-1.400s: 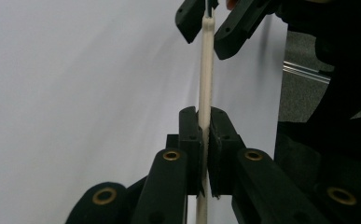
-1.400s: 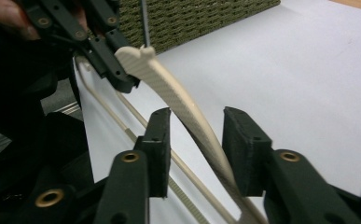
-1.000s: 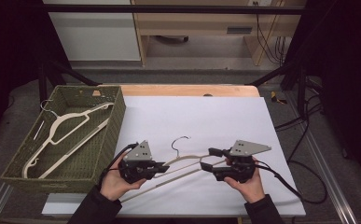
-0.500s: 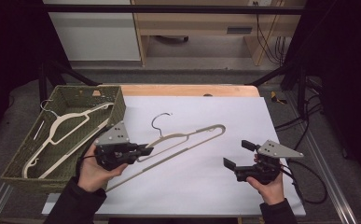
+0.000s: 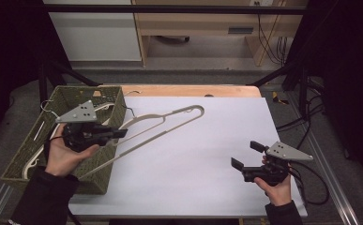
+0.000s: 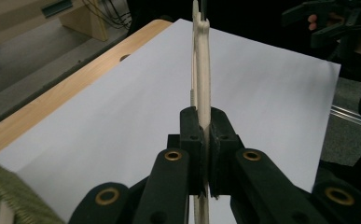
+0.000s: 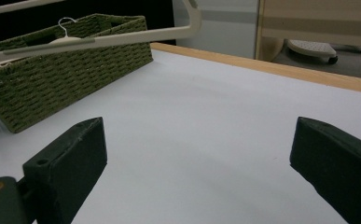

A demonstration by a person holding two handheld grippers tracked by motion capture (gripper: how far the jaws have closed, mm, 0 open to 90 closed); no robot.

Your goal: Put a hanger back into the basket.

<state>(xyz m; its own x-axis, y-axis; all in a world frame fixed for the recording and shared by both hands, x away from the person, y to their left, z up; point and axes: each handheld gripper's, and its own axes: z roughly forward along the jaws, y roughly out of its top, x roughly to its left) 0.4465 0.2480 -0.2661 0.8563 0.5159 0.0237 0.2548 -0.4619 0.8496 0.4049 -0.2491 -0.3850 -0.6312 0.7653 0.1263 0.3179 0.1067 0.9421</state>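
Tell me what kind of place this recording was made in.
Probably a lab or workshop recording station, not a home: a table with a plain white cover, dark frame bars around it, loose cables by a wooden bench behind, and a woven basket for hangers.

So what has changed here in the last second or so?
The right hand-held gripper has just been opening, let go of the hanger and drew back empty. The left hand-held gripper, clamped on it, carried it up toward the basket. The basket's hangers stayed put.

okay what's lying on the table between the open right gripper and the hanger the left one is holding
Nothing: in the high view only bare white table separates the right gripper from the hanger.
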